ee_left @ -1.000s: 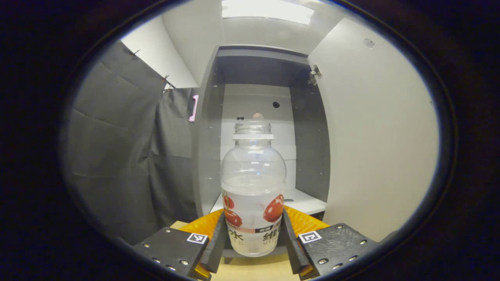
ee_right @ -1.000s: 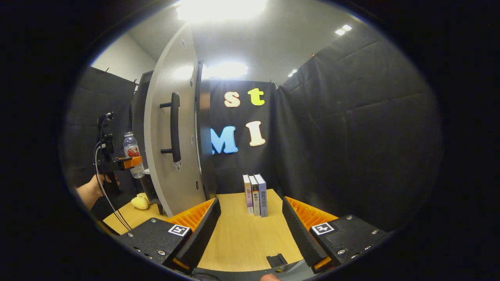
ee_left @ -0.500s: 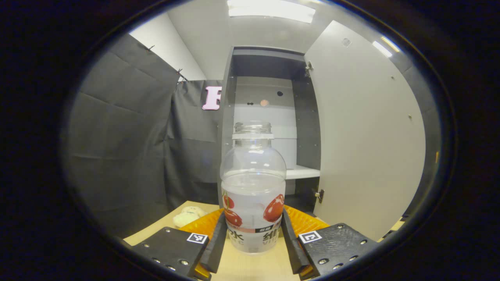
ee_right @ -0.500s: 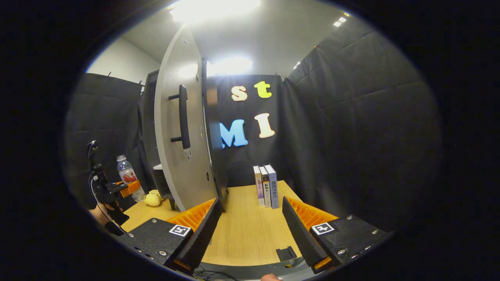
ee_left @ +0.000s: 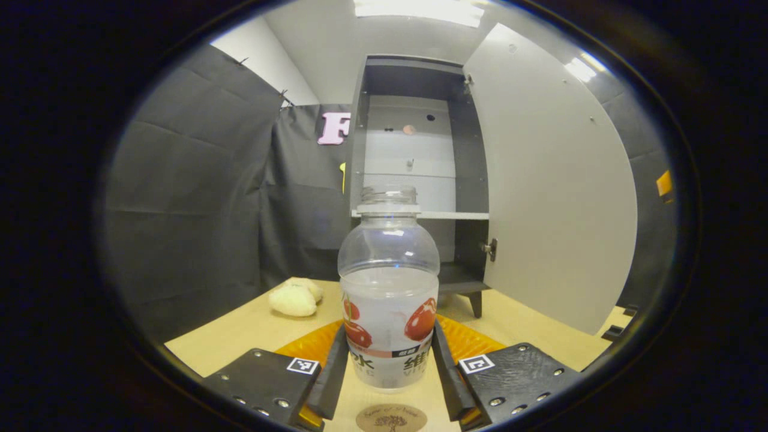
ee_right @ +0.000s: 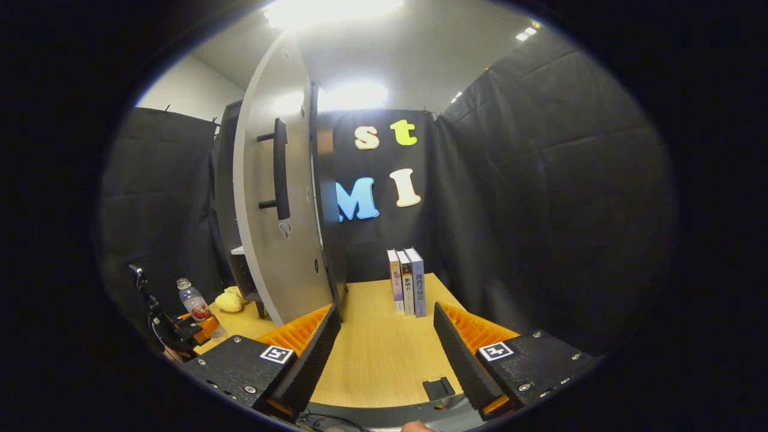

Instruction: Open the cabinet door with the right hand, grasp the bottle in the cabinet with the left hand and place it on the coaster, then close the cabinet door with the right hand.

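Note:
A clear capless bottle point(ee_left: 389, 288) with a red-fruit label stands upright between the fingers of my left gripper point(ee_left: 389, 375), which is shut on its lower body. Just below it, at the view's bottom edge, lies a round brown coaster point(ee_left: 391, 418) on the wooden table point(ee_left: 240, 330). Behind stands the dark cabinet point(ee_left: 414, 174) with its grey door point(ee_left: 546, 198) swung wide to the right. In the right gripper view my right gripper point(ee_right: 384, 354) hangs open over the table, with the door point(ee_right: 270, 240) and its black handle point(ee_right: 280, 170) to its left. The bottle point(ee_right: 195, 303) shows far left there.
A pale yellow plush toy point(ee_left: 294, 298) lies on the table left of the cabinet. Three books point(ee_right: 407, 289) stand upright near the back cloth wall. A small black block point(ee_right: 437, 387) sits at the table's near edge.
The bottle in my left gripper has come out of the cabinet and down toward the table; the coaster now shows beneath it. My right gripper has barely moved.

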`<state>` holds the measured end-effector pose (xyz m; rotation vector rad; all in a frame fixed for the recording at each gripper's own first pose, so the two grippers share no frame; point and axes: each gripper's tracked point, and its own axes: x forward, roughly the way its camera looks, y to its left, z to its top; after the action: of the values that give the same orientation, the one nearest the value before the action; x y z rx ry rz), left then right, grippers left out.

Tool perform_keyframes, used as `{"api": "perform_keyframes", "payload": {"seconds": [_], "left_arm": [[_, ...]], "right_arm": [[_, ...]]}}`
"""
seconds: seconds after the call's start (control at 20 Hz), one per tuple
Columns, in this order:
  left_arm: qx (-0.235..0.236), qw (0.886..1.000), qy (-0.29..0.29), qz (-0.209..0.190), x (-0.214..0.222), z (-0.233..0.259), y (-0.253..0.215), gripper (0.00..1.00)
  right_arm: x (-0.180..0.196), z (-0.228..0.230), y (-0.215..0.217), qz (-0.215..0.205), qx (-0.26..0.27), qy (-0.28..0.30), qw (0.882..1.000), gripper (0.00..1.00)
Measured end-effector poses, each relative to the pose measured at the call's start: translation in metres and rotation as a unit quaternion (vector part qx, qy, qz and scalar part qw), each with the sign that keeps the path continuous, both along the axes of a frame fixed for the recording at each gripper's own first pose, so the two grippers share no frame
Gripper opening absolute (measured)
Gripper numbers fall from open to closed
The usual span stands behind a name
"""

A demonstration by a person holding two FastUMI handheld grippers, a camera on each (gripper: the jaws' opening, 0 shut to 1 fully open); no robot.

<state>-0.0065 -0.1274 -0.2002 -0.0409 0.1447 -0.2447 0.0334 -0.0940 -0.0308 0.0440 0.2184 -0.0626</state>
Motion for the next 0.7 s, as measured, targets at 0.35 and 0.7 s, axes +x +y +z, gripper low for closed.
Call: {"api": "perform_keyframes", "payload": {"seconds": [0.35,0.7], "left_arm": [[0.007,0.999,0.044,0.016,-0.030,-0.078,0.005,0.63],[0.008,0.997,0.069,0.024,-0.046,-0.111,0.003,0.69]], "right_arm": [[0.003,-0.014,0.000,0.000,-0.019,0.019,1.000,0.96],[0.009,-0.023,0.003,0.013,-0.040,0.029,0.999,0.96]]}}
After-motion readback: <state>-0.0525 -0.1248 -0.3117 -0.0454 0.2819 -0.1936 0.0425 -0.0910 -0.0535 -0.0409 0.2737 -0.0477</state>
